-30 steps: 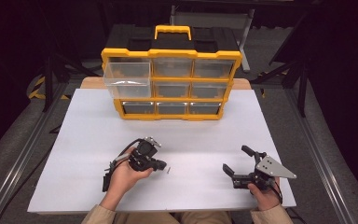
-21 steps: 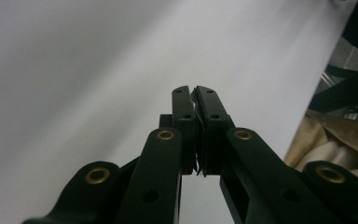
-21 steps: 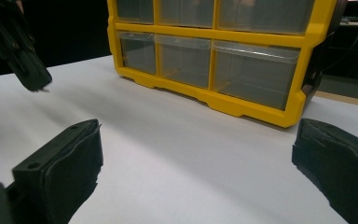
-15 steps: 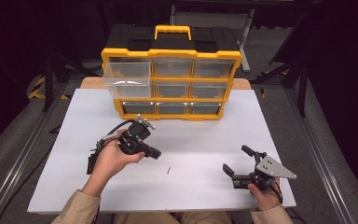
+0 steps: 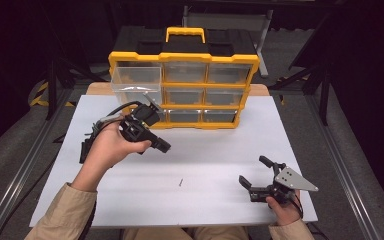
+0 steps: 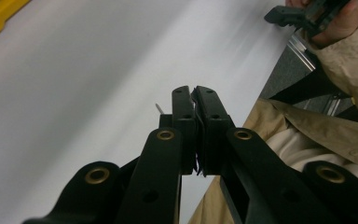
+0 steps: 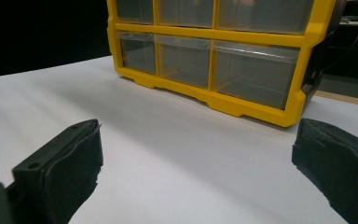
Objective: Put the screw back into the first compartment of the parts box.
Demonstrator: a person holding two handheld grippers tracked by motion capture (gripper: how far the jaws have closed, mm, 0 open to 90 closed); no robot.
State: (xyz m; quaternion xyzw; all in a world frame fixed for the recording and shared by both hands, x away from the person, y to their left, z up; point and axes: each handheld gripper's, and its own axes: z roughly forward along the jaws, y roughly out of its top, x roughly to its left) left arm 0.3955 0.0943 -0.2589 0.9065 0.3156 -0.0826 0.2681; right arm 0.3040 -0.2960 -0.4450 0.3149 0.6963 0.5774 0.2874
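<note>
From above, we see our left gripper (image 5: 164, 147) closed before the yellow plastic organizer (image 5: 182, 87); a thin screw (image 5: 180, 182) lies on the white desk (image 5: 220, 155). Left gripper view: jaws pressed together, empty. Right gripper view: our right gripper (image 7: 196, 168) stands open before clear, unlabelled drawers (image 7: 249, 70).

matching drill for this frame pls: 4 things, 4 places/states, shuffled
1. left tongs
2. right tongs
3. top-left drawer
4. small screw

a. pulled out of the organizer
b. lying loose on the white table
c. jaws shut, held above the table
d. jaws open, low at the table's near right

Pairs: 1-c, 2-d, 3-a, 4-b
</note>
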